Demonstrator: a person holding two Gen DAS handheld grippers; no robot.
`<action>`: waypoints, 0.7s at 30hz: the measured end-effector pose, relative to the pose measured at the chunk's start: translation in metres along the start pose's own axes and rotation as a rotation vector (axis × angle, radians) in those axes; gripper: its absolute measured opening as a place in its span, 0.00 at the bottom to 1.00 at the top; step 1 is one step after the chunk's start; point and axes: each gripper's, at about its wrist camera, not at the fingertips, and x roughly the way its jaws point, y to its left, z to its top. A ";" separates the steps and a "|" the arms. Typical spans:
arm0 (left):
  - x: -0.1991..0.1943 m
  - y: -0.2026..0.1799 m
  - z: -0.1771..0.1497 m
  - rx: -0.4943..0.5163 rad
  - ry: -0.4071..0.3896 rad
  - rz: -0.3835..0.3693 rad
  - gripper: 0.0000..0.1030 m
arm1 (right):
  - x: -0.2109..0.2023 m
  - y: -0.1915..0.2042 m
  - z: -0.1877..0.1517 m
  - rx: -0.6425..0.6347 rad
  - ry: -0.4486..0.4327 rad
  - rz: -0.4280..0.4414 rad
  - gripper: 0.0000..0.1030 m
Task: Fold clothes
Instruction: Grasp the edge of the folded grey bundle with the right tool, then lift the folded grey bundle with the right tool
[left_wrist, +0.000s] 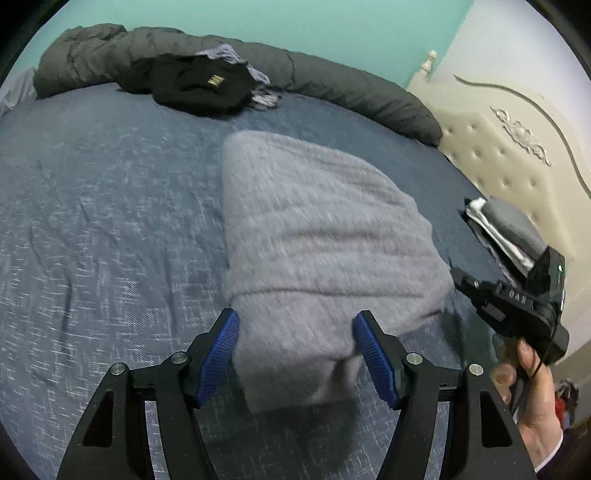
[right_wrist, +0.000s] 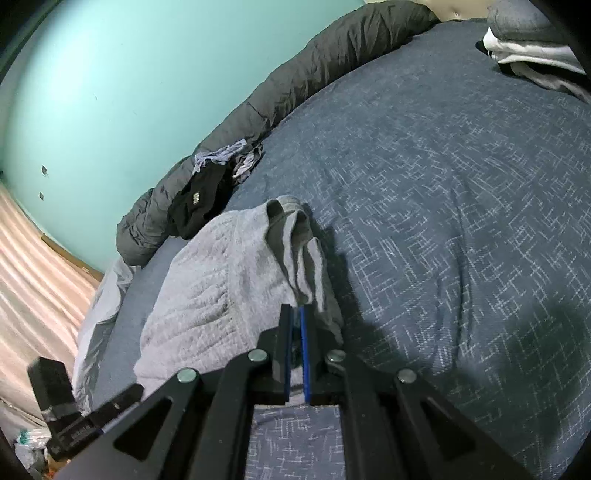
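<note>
Grey knit sweater, folded into a thick block, lies mid-frame on the blue bedspread in the left wrist view; blurred there. In the right wrist view the same sweater sits centre-left, with a bunched edge of it rising toward the frame's middle.

Right gripper: jaws clamped together, pinching that bunched grey edge at the tips. In the left wrist view its black body shows at the right edge, held by a hand.

Left gripper: blue pads spread apart at lower centre, straddling the near corner of the folded block. Left pad looks touching or just beside the fabric; contact on the right pad cannot be told through the blur. No squeeze visible.

Black garment lies crumpled at upper centre-left, against a dark grey rolled duvet along the far bed edge. Stack of folded clothes at right, near the cream tufted headboard. Teal wall behind.
</note>
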 end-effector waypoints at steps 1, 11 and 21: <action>0.001 -0.002 -0.001 0.009 0.005 0.003 0.66 | 0.001 0.000 0.000 0.000 0.005 -0.005 0.07; 0.003 -0.006 -0.007 0.026 0.015 0.023 0.65 | -0.017 0.009 0.016 -0.023 -0.072 -0.062 0.08; 0.006 -0.008 -0.008 0.034 0.018 0.039 0.65 | 0.022 0.056 0.012 -0.218 0.063 0.023 0.28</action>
